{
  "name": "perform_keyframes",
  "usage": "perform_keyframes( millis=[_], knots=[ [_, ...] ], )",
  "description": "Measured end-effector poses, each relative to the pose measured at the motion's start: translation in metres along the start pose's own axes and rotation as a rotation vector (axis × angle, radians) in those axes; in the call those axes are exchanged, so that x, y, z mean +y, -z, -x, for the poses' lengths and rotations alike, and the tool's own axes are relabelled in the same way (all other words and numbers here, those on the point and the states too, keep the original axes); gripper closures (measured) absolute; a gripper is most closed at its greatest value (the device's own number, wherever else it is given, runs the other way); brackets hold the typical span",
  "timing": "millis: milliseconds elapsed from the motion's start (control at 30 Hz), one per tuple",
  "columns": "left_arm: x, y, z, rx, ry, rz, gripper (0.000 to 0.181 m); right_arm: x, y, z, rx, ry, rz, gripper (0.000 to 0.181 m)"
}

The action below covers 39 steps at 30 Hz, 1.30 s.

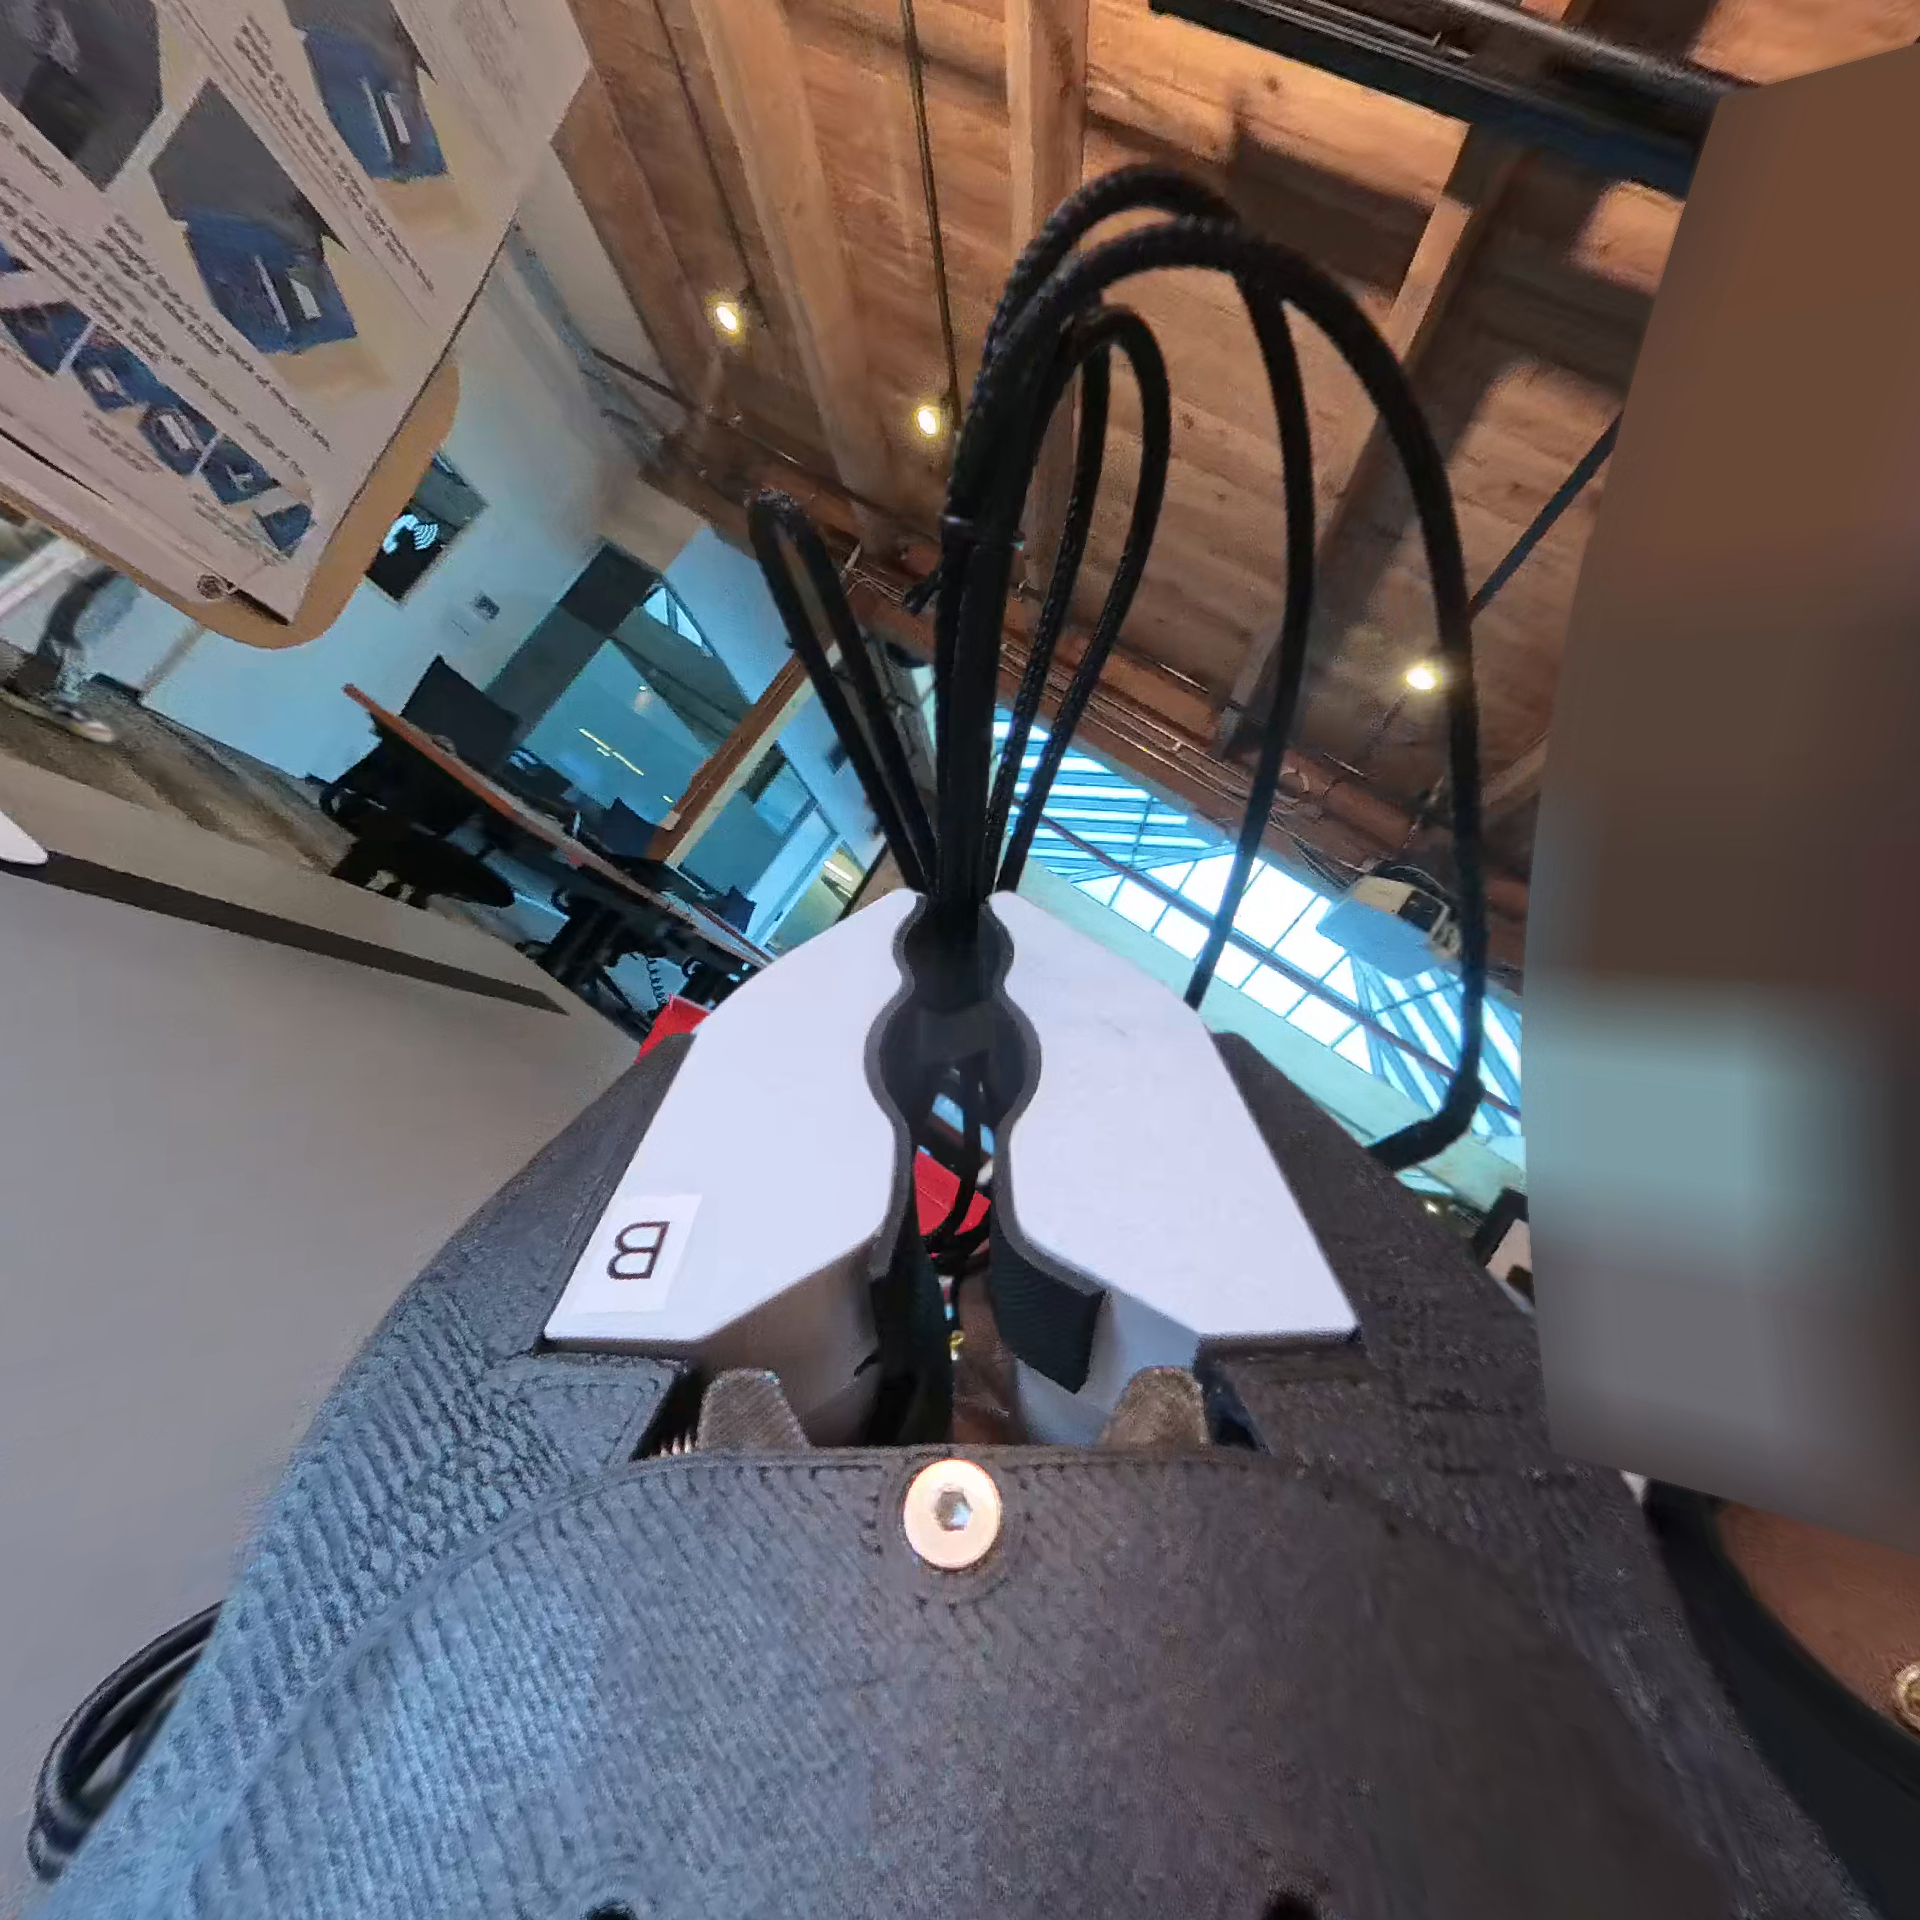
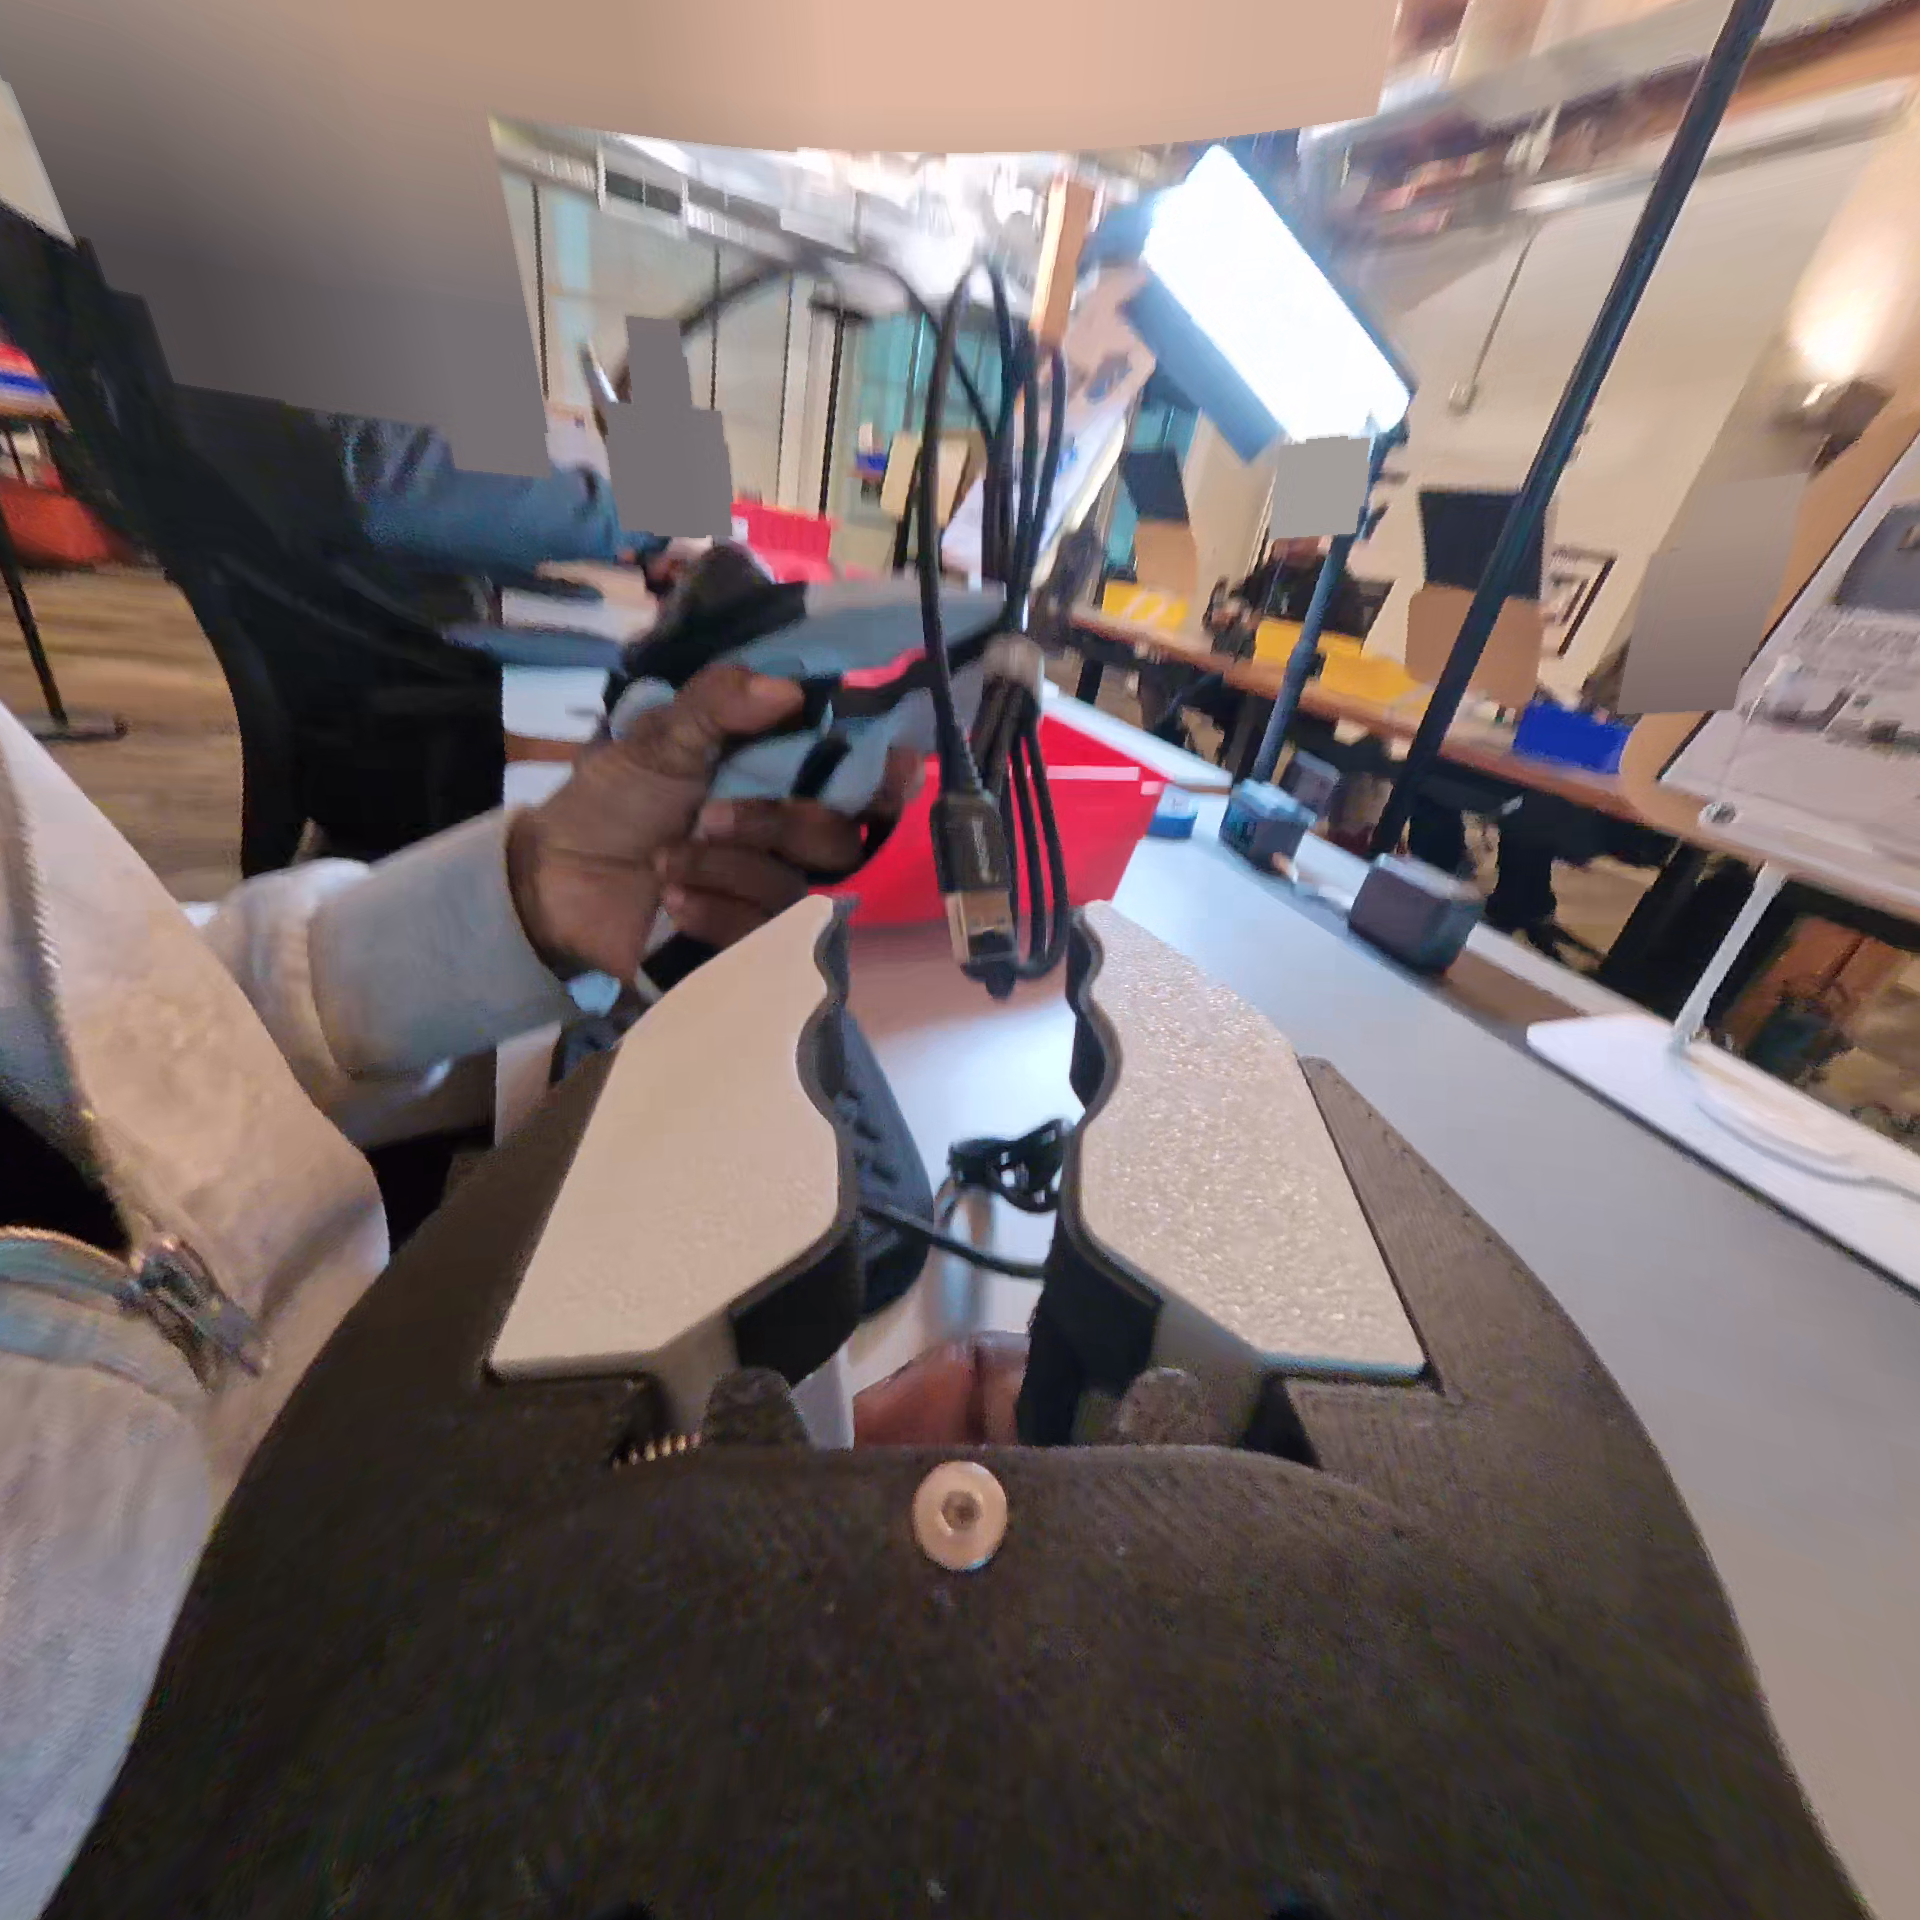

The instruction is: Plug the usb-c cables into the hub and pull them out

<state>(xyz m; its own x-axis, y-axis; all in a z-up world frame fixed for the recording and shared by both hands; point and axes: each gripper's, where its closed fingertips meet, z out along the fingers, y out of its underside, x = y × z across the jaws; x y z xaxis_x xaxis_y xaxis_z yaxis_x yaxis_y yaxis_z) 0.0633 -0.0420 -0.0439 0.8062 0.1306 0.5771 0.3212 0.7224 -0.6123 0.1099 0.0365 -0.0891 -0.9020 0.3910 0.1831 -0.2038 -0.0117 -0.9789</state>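
My left gripper (image 1: pixel 954 914) is shut on a coiled bundle of black braided cable (image 1: pixel 1081 520), pinched at its strap, with loops standing up toward the wooden ceiling. In the right wrist view the left gripper (image 2: pixel 987 665) is held in a person's hand (image 2: pixel 665 790) above the table, and the cable bundle (image 2: pixel 987 582) hangs from it, a plug (image 2: pixel 971 873) with a metal tip dangling down. My right gripper (image 2: pixel 961 935) is open and empty, its tips just under and on either side of that plug. The hub is not clearly in view.
A grey table (image 2: pixel 1455 1143) runs below. A red bin (image 2: pixel 1081 821) stands behind the hanging cable. A tangled black cord (image 2: pixel 1013 1164) lies on the table between my right fingers. Small dark boxes (image 2: pixel 1413 914), a black pole (image 2: pixel 1558 436) and a white sign stand (image 2: pixel 1766 1091) are at the right.
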Motion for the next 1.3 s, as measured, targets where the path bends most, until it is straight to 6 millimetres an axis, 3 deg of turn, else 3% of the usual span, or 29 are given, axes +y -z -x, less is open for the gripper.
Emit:
perform_keyframes(
  millis=[100, 200, 267, 433, 633, 700, 800, 900, 1000, 1100, 1300],
  knots=[
    [0.001, 0.002, 0.005, -0.026, -0.029, 0.003, 0.174, -0.032, 0.008, 0.015, -0.044, 0.036, -0.162, 0.147],
    [0.002, 0.002, 0.008, -0.042, -0.048, 0.009, 0.174, -0.047, 0.008, 0.04, -0.135, 0.105, -0.215, 0.146],
    [0.005, 0.002, 0.009, -0.046, -0.057, 0.015, 0.174, -0.051, 0.002, 0.05, -0.153, 0.12, -0.213, 0.144],
    [0.011, -0.001, 0.01, -0.041, -0.056, 0.032, 0.174, -0.046, -0.01, 0.04, -0.069, 0.203, -0.169, 0.144],
    [0.017, -0.003, 0.017, -0.081, -0.103, 0.072, 0.174, -0.039, -0.012, 0.038, -0.053, 0.299, -0.111, 0.174],
    [0.02, -0.003, 0.022, -0.112, -0.133, 0.101, 0.174, -0.04, -0.012, 0.032, -0.057, 0.165, -0.108, 0.174],
    [0.02, 0.002, 0.035, -0.195, -0.227, 0.164, 0.168, -0.041, -0.014, 0.013, -0.133, -0.386, -0.169, 0.175],
    [0.018, 0.011, 0.044, -0.258, -0.347, 0.252, 0.135, -0.027, -0.016, -0.012, -0.215, -1.01, -0.263, 0.175],
    [0.016, 0.019, 0.045, -0.298, -0.57, 0.337, 0.105, -0.008, -0.018, -0.026, -0.257, -1.402, -0.307, 0.175],
    [0.016, 0.019, 0.035, -0.298, -0.743, 0.358, 0.097, 0.001, -0.019, -0.033, -0.231, -1.499, -0.341, 0.175],
    [0.019, 0.039, 0.063, -0.448, -0.599, 0.533, 0.105, 0.007, -0.017, -0.04, -0.18, -1.457, -0.334, 0.175]
  ],
)
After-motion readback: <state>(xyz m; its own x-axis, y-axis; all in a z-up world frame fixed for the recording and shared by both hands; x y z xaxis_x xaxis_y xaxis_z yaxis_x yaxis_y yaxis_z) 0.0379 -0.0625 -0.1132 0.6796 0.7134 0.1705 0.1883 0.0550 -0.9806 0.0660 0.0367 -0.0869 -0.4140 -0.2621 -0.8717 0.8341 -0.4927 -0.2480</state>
